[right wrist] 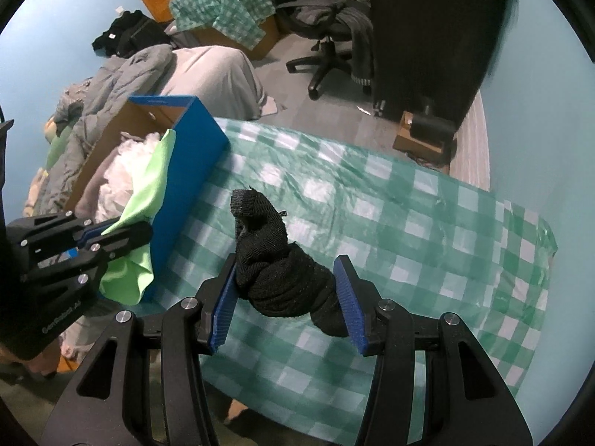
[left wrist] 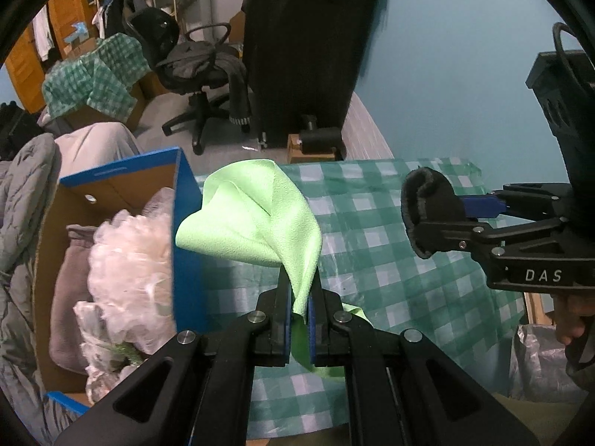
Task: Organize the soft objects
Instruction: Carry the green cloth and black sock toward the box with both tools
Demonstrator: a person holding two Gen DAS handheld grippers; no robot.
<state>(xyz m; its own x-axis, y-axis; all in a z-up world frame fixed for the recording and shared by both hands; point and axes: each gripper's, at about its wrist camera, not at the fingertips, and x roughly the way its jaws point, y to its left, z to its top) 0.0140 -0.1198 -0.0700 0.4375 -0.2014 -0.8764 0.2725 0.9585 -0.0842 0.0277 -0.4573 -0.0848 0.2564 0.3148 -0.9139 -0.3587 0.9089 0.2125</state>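
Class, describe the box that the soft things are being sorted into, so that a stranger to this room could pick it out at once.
Start at the table with the green-and-white checked cloth. At its left edge stands an open cardboard box, blue outside and plain brown inside, already holding white fluffy plastic and something grey. The other box in the room is draped in checked cloth; this one is the only blue one.

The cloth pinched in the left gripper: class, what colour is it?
Light green, plain and unpatterned. The cloth shows best in the left wrist view, clamped in the left gripper.
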